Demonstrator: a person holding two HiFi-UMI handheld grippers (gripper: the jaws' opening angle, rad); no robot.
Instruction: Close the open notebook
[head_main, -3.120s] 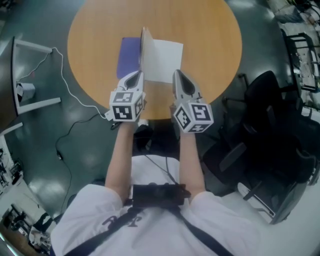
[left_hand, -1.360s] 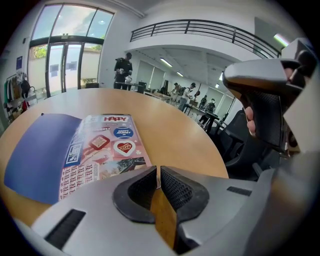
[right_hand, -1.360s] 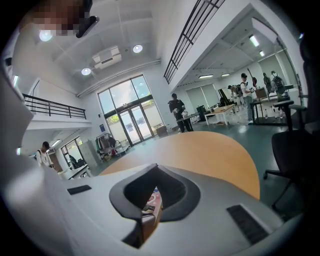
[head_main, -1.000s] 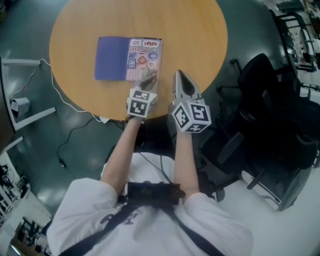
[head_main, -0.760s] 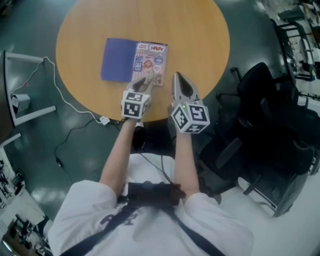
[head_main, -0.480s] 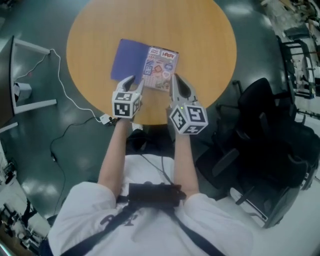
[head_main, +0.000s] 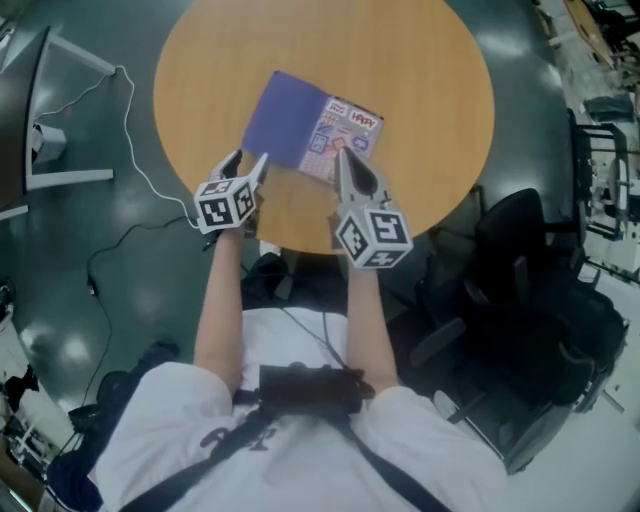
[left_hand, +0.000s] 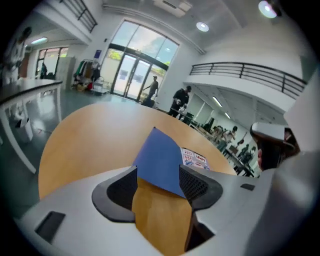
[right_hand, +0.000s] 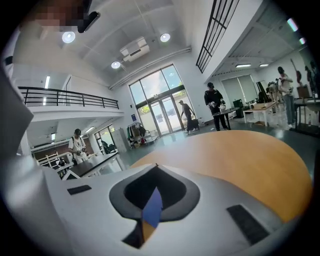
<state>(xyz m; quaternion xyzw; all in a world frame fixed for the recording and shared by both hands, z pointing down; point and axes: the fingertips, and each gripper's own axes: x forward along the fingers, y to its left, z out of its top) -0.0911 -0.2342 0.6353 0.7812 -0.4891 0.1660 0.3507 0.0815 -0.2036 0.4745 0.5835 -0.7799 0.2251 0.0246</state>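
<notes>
1. Noted grey left gripper (head_main: 249, 160) with jaws spread wide, just been opening, nothing between them.
2. Found thin notebook (head_main: 312, 128), blue half and sticker-printed half facing up, lying flat on round tan wooden table (head_main: 430, 90).
3. Noted grey right gripper (head_main: 341, 158), tip at notebook's near edge, jaws pressed together, empty.

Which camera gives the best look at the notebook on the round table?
The head view: it looks down on the whole notebook, blue half and sticker-printed half. The left gripper view catches the blue part and a strip of the stickers. The right gripper view shows only a thin blue sliver.
</notes>
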